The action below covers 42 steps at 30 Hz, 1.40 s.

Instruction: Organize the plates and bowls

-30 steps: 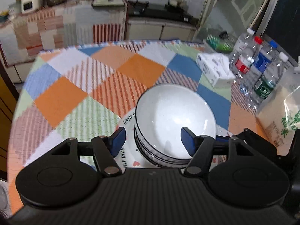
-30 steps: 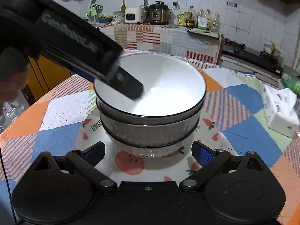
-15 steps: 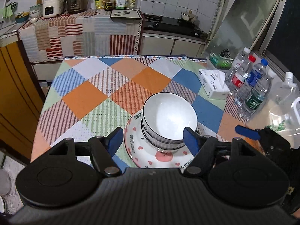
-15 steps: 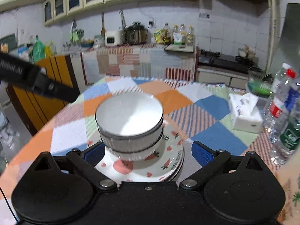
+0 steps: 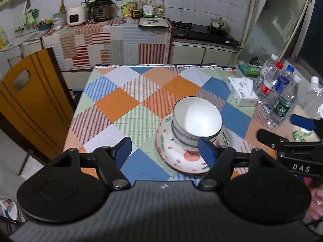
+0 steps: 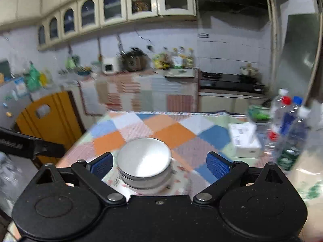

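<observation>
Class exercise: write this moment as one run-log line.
left gripper: open, empty | right gripper: open, empty | bowls: stacked on plates | tablecloth: beneath

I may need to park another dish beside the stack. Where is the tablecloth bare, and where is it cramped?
Bare cloth runs left of the bowl stack and its plates, toward the yellow chair, and across the far half up to the table's back edge. The right edge is crowded: tissue box, water bottles and a plastic bag. Both grippers, left and right, are open and empty.
</observation>
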{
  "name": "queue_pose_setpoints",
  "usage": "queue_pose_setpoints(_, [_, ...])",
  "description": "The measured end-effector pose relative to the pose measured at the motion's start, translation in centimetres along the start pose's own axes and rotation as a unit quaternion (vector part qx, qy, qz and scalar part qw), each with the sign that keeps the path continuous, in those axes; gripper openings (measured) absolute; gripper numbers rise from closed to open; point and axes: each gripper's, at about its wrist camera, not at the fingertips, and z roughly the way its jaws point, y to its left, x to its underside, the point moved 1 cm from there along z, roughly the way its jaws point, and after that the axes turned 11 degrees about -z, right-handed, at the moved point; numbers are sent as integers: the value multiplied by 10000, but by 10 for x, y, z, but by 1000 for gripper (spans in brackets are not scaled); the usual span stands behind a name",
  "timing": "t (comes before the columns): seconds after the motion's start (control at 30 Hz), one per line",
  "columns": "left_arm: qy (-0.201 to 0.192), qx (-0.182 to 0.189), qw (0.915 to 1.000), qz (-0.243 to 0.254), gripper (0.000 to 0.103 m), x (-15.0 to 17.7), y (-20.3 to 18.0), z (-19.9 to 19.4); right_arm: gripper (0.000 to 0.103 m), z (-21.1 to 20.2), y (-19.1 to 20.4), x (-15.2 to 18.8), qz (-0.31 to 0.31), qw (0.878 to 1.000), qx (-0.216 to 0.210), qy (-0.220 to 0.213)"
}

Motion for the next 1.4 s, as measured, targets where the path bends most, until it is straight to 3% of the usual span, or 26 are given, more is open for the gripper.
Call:
queue_pose_setpoints(0.13, [39, -38, 9999, -133, 74, 10, 4, -4, 101, 1, 2, -3, -201, 9952, 554, 785])
queue_pose_setpoints(0.4, [102, -51, 9997, -235, 75, 23, 3, -8, 101, -16, 4, -4, -47, 9870, 934, 1309])
queue_pose_setpoints(0.83, [-69, -272, 9989, -366, 96, 46, 12, -3, 101, -22, 6, 14, 382, 9896, 634, 1230])
queue_pose_setpoints(1.1, [9, -363, 9989, -309, 99, 57, 15, 4, 101, -20, 11, 24, 185, 9893, 759, 1229])
queue_pose_setpoints(1.4, [-415, -636, 9970, -174, 101, 65, 10, 3, 101, -22, 16, 28, 100, 9900, 786, 1167])
